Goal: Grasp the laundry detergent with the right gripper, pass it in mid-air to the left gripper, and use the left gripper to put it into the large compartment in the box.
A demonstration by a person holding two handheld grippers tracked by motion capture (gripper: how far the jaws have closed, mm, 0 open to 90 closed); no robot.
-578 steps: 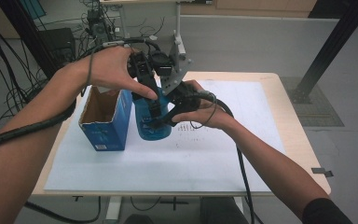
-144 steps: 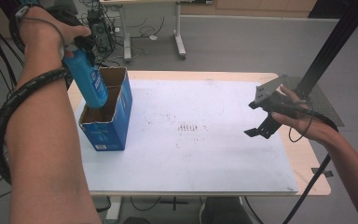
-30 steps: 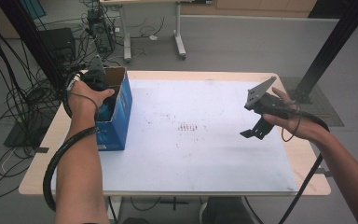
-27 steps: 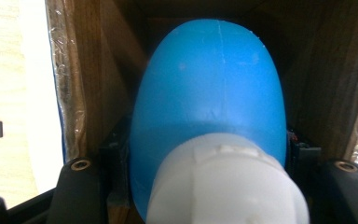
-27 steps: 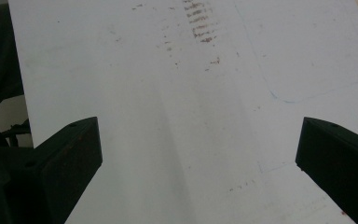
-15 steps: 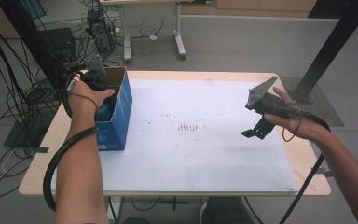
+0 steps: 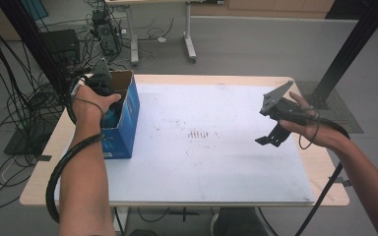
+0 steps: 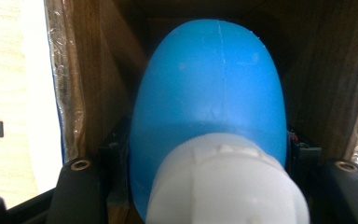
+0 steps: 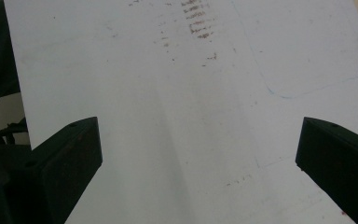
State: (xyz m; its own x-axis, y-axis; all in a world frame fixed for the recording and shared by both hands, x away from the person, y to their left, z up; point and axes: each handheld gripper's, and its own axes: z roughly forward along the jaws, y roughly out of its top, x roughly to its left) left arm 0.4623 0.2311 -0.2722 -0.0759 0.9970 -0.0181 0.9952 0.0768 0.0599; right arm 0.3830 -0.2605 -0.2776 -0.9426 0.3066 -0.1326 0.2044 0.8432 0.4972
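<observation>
A blue bottle (image 8: pixel 209 88) with a white cap (image 8: pixel 226 184) sits inside an open blue cardboard box (image 7: pixel 123 123) at the table's left edge. My left gripper (image 7: pixel 109 101) reaches down into the box and is shut on the bottle just below the cap, as the left gripper view shows with the brown inner walls (image 8: pixel 93 79) around it. My right gripper (image 7: pixel 271 137) hovers above the right side of the white sheet (image 7: pixel 202 142), open, with nothing between its fingers (image 9: pixel 70 158).
The white sheet covers most of the wooden table (image 7: pixel 320 167) and bears faint dark smudges (image 7: pixel 197 133) at its middle. Cables (image 7: pixel 24 98) and desk legs (image 7: pixel 189 44) stand on the floor behind and to the left.
</observation>
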